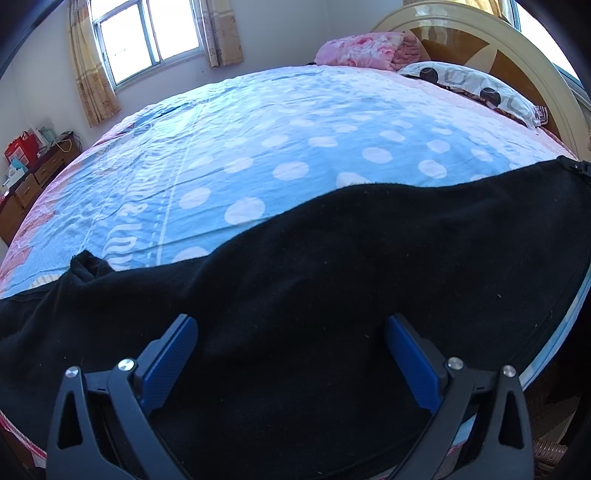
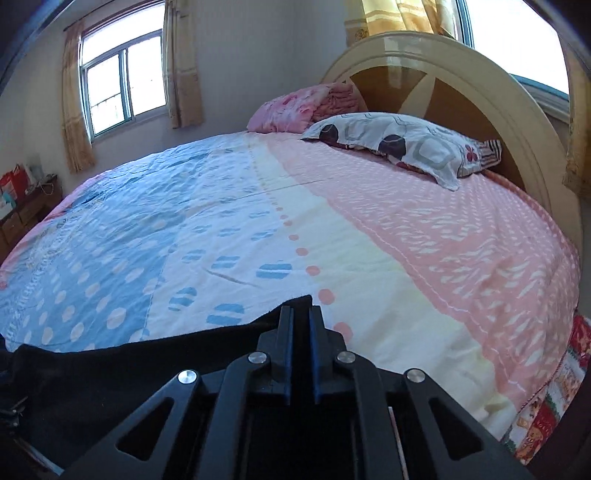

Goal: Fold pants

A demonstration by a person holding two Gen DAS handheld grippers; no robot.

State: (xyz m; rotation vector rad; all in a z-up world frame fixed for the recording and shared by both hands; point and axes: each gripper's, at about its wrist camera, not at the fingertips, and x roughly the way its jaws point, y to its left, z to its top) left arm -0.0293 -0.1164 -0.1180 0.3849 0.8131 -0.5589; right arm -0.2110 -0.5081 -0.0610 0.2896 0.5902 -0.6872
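The bed sheet (image 2: pixel 424 229) has a blue dotted part, a white band and a pink part. At its far end stands the curved headboard (image 2: pixel 443 74). Just before the headboard lies a patterned pillow (image 2: pixel 399 147), and beside it a folded pink blanket (image 2: pixel 295 107). Far from the headboard, at the wall, there is a window (image 1: pixel 147 33) with curtains (image 1: pixel 92 77), and a wooden dresser (image 1: pixel 33 177) with a red bag (image 1: pixel 22 149) on top.

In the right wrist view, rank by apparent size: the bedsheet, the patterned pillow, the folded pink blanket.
1. Bedsheet, by far the largest.
2. Patterned pillow.
3. Folded pink blanket; it lies farther from the camera and partly behind the pillow, so its true size is unsure.
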